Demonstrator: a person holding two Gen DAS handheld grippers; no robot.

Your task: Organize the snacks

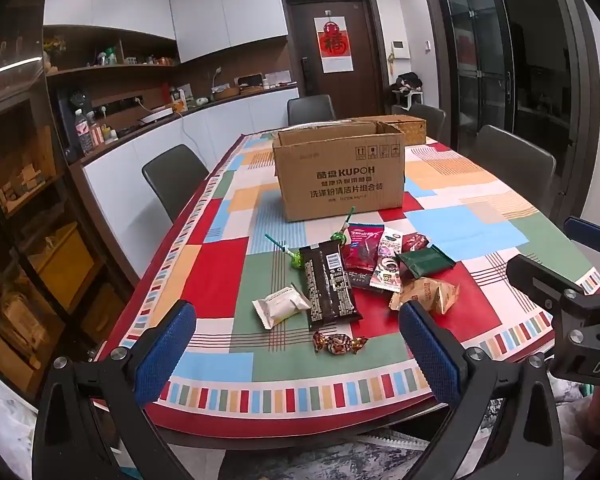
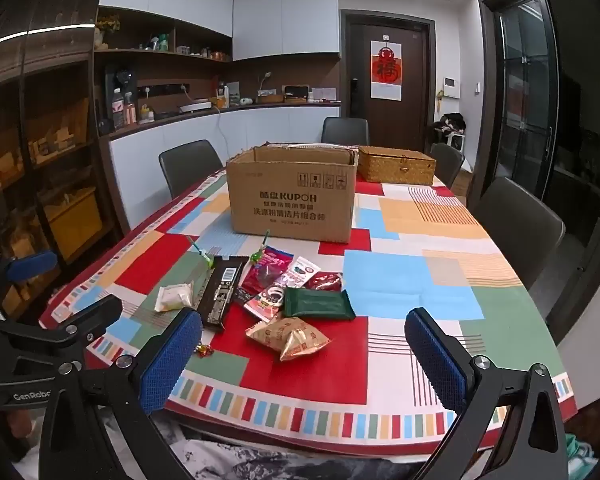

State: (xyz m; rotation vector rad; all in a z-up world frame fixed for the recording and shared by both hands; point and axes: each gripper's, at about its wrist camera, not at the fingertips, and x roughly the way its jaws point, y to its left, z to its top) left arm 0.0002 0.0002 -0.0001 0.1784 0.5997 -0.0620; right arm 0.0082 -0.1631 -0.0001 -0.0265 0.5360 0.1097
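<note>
- Left wrist view: your left gripper (image 1: 296,344) hangs over the near edge of the table (image 1: 460,236), its blue pads spread wide with nothing between them.
- The snacks lie in a loose heap at 12 o'clock from it: a long dark bar (image 1: 330,282), a white packet (image 1: 281,305) touching the bar at 9 o'clock, wrapped candies (image 1: 340,343) nearest you, a tan bag (image 1: 428,295) at 1 o'clock.
- A cardboard box (image 1: 340,176), open on top, stands beyond the heap at 12 o'clock.
- Your right gripper (image 1: 572,300) shows at 3 o'clock.
- Right wrist view: your right gripper (image 2: 304,352) also stands wide apart, gripping nothing, at the table edge.
- The heap sits at 11 o'clock: a green packet (image 2: 318,303), with the tan bag (image 2: 290,336) just nearer you.
- A wicker basket (image 2: 396,166) stands just beside the box (image 2: 292,204), at its 2 o'clock.
</note>
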